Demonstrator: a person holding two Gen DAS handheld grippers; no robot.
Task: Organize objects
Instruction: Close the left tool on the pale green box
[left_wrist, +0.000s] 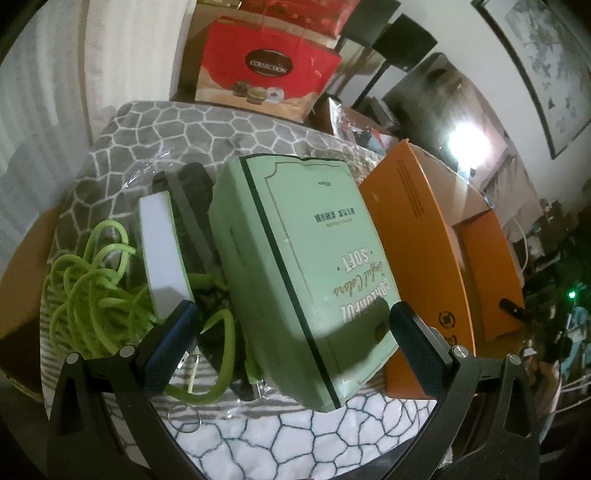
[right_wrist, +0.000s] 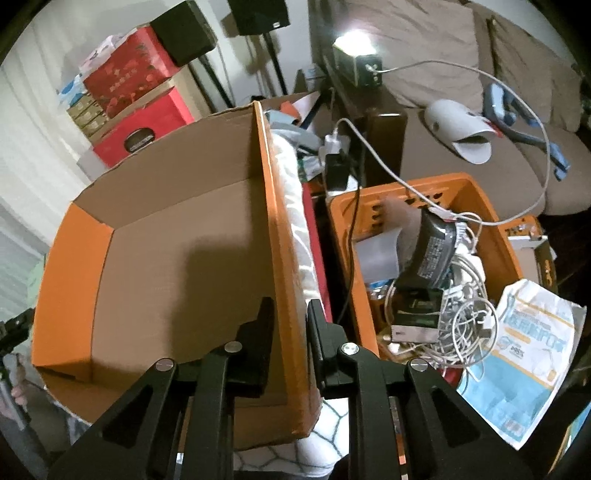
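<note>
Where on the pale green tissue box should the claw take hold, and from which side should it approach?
Grip the green tissue box across its two long side faces at the near end, coming from above and in front. It lies tilted, its near end raised towards the left claw, whose open fingers already straddle that width. An orange cardboard box stands close along one side and a white box near the other, so stay near the end.

Green box (left_wrist: 295, 266) hides dark items behind it; small print on its lid unreadable. Orange carton (left_wrist: 424, 236) partly covered by the green box. Crate (right_wrist: 491, 236) floor buried under cables (right_wrist: 461, 306).
</note>
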